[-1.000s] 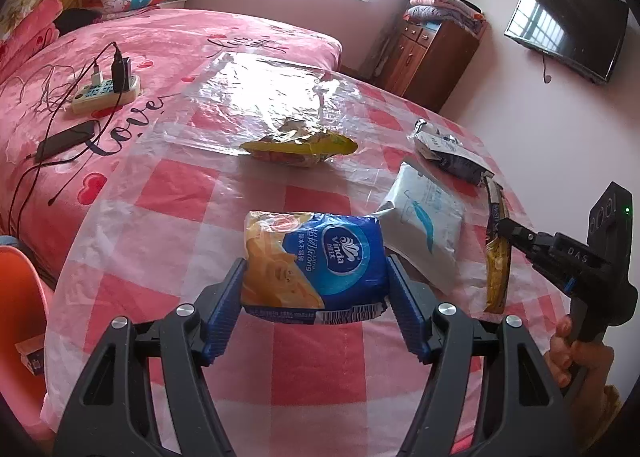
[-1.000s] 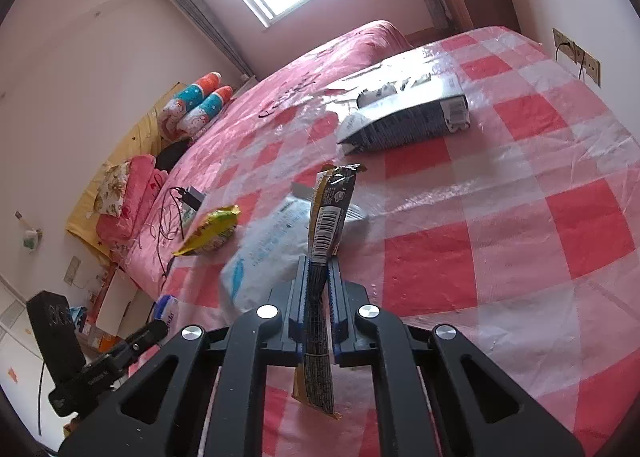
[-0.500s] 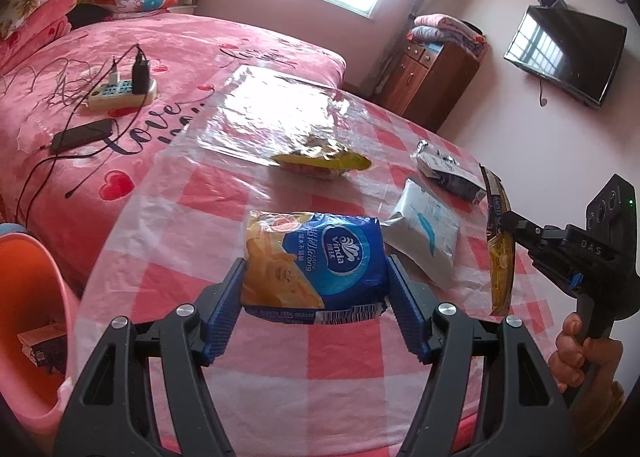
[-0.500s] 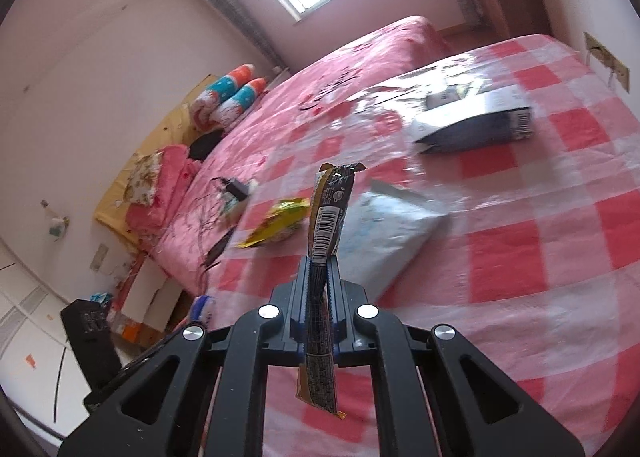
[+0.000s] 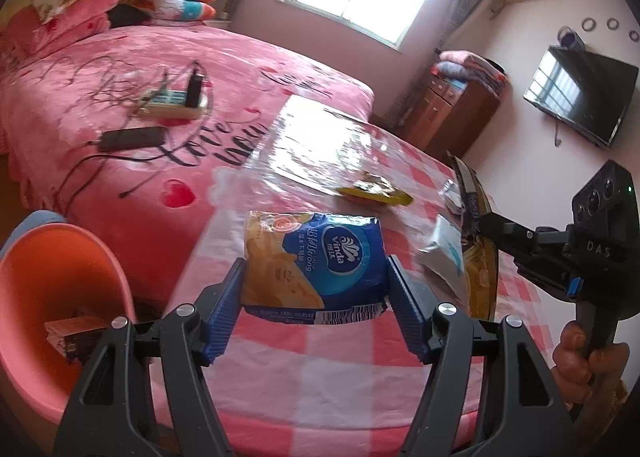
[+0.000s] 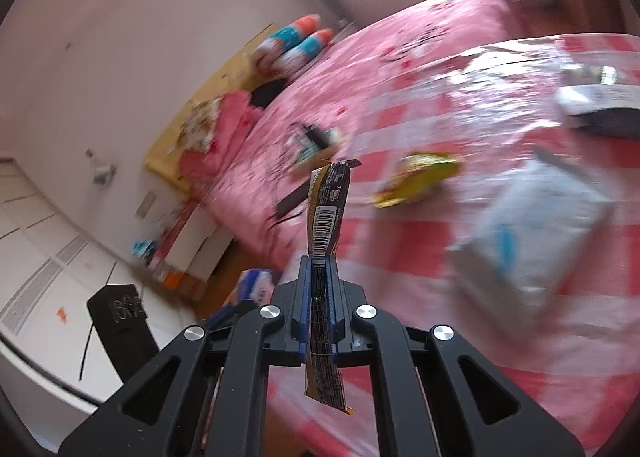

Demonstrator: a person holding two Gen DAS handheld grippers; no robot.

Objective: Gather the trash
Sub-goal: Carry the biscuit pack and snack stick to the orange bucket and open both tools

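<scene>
The tabletop [image 5: 344, 369] wears a red, pink and white check under clear plastic. The tissue pack [image 5: 316, 265] is blue and golden yellow with a white logo. The thin wrapper [image 6: 326, 217] is dark brown and gold with a white barcode. A yellow snack bag [image 5: 374, 193] lies beyond, and a white pouch [image 6: 536, 233] has blue marks. The bin [image 5: 52, 297] is orange. The bed [image 5: 120, 105] is pink with red hearts and black lettering.
</scene>
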